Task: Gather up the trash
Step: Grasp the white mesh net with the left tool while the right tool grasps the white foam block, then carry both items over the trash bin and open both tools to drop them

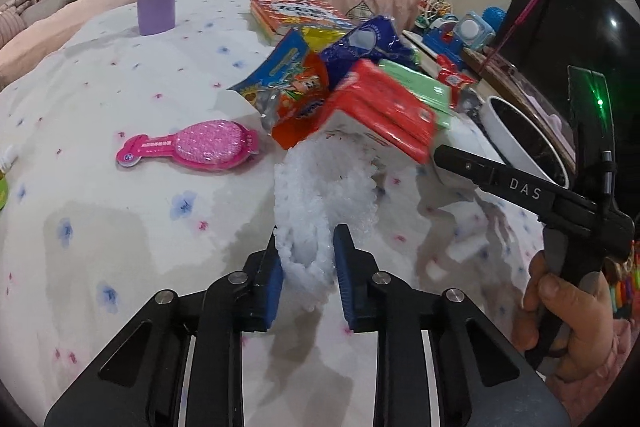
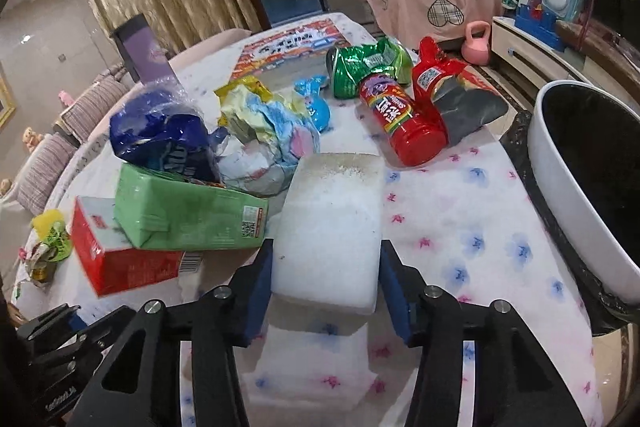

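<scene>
Foam block (image 2: 330,223) ×1 | left gripper (image 1: 306,259) pinches it | right gripper (image 2: 326,267) straddles, touching unclear

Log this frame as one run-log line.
phase: grasp | left gripper: shut on foam | right gripper: open around foam | bin: right of foam

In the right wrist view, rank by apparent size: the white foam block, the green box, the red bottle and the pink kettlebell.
1. white foam block, though it lies nearest the camera, which inflates it.
2. green box, close behind; unsure against the block.
3. red bottle.
4. pink kettlebell, farthest away.
</scene>
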Motion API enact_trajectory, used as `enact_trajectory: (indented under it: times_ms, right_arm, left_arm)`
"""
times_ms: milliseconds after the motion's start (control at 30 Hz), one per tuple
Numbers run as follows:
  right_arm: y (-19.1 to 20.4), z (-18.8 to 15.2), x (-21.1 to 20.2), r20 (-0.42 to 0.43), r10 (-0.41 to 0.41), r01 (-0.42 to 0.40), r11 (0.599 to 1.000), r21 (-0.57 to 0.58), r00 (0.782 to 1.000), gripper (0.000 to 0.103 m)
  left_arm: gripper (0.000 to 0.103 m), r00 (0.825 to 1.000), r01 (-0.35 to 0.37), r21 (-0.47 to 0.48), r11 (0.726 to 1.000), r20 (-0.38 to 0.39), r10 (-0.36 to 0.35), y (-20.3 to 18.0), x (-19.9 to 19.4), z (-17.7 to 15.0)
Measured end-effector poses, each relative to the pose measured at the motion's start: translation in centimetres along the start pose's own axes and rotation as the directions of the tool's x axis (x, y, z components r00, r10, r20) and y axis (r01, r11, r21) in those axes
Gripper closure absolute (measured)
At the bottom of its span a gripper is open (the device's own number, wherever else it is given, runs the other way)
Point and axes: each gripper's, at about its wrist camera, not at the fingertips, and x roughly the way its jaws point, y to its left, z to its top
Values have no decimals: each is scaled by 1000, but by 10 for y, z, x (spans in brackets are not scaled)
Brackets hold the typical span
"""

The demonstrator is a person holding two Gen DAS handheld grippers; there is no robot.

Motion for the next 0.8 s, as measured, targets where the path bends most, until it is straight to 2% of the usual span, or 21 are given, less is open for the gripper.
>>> enact_trajectory:
  times_ms: [433,800]
  right_arm:
    - [-17,-21,-60,72,1,-4,999,32,997,53]
    - [-58,-25,-108,156,-51,36,995,96,986,53]
  left_arm:
    - [81,992,120,111,987,26,-123,-52,-31,-12]
    - [81,991,125,187,974,23,-132,-104,-19,2]
